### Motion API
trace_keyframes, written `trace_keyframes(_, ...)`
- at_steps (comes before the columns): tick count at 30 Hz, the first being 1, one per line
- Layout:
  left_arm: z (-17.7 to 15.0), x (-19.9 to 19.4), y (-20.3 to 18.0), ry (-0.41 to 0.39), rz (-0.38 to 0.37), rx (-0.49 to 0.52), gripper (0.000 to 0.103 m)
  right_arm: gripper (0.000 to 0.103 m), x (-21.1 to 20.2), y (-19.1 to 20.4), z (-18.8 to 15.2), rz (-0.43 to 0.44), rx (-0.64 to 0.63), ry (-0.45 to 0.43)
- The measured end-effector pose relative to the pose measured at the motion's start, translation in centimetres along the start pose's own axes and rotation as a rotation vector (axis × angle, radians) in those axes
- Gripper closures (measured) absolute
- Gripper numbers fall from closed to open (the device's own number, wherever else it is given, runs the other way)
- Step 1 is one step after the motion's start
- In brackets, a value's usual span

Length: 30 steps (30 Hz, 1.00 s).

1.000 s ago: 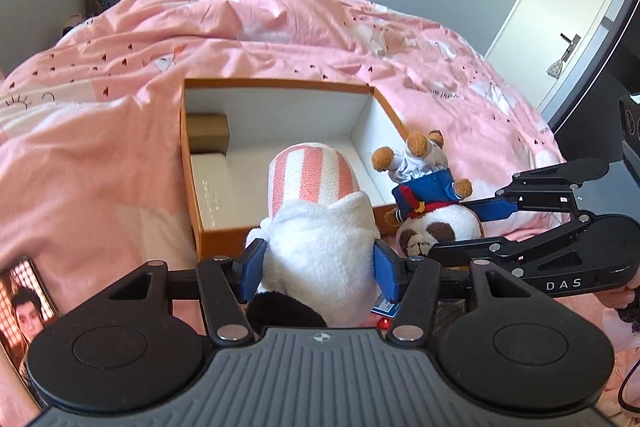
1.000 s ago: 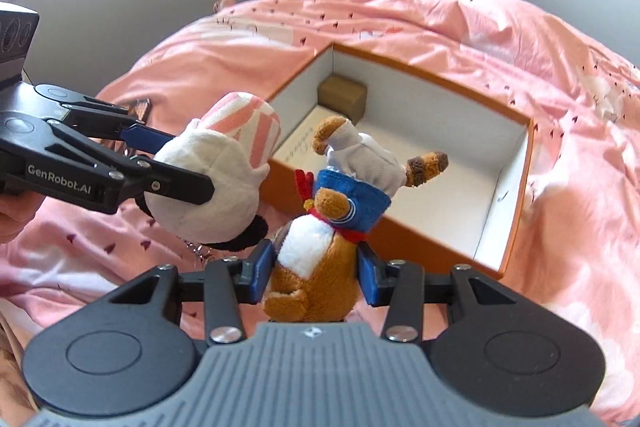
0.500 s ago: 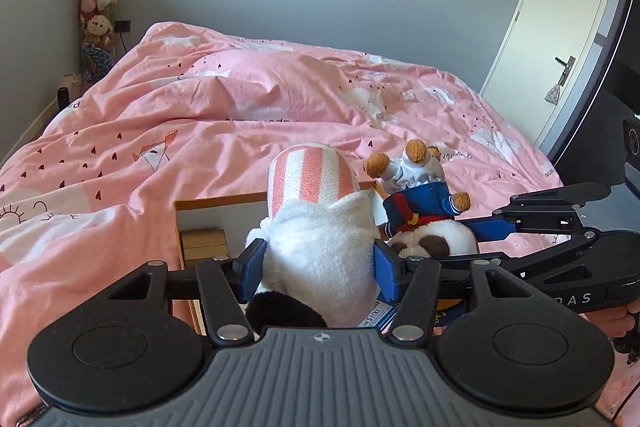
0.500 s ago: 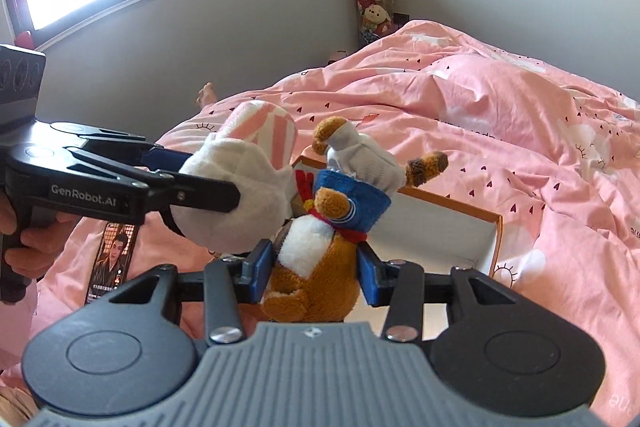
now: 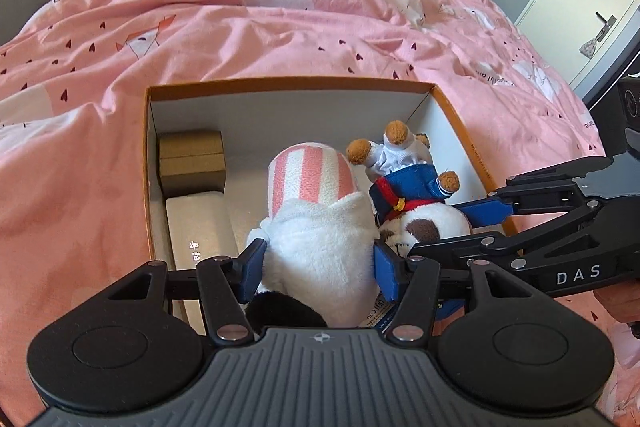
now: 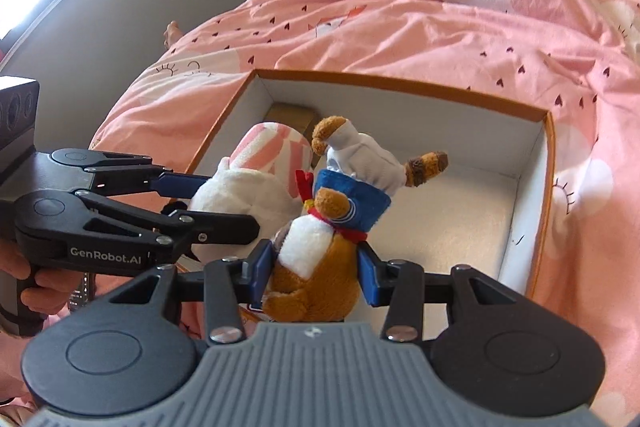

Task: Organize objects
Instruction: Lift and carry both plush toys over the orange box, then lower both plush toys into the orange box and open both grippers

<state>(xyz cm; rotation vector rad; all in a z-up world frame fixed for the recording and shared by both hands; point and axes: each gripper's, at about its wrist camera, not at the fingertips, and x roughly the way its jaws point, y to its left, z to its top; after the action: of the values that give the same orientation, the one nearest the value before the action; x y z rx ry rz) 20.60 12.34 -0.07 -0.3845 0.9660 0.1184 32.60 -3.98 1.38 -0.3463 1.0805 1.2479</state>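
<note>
The left gripper has its blue pads pressed into both sides of a white fluffy plush toy with pink-and-white striped legs, gripping it firmly, legs pointing away from the camera. Over on the other side, the right gripper is clamped on a brown plush bear in a blue sailor top and white trousers, held upside down with its feet in the air. Both toys hang side by side, just touching, above the open orange-edged cardboard box with a white interior. The box sits on a crumpled pink bedspread dotted with small dark hearts. Inside it, in the far left corner, a small brown cardboard carton stands against the wall, and just in front of it lies a long white rectangular case along the left side. From the right wrist view the right half of the box floor shows bare white. A person's hand grips the left tool's handle.
</note>
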Motion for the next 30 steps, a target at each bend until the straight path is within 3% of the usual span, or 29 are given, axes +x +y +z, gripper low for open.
trace_keyframes(11,-0.6,4.0,0.9,0.094,0.035,-0.039,0.039,0.056,5.8,-2.4,0.4,0.027,-0.033,0.164)
trace_keyframes(15,-0.8,4.9,0.6,0.123,0.083,-0.025,0.039,0.056,7.4,-3.0,0.3,0.039,-0.032,0.208)
trace_keyframes(30,-0.5,5.5,1.6,0.142,0.044,-0.024,0.031,0.051,9.5,-3.9,0.4,0.092,-0.021,0.237)
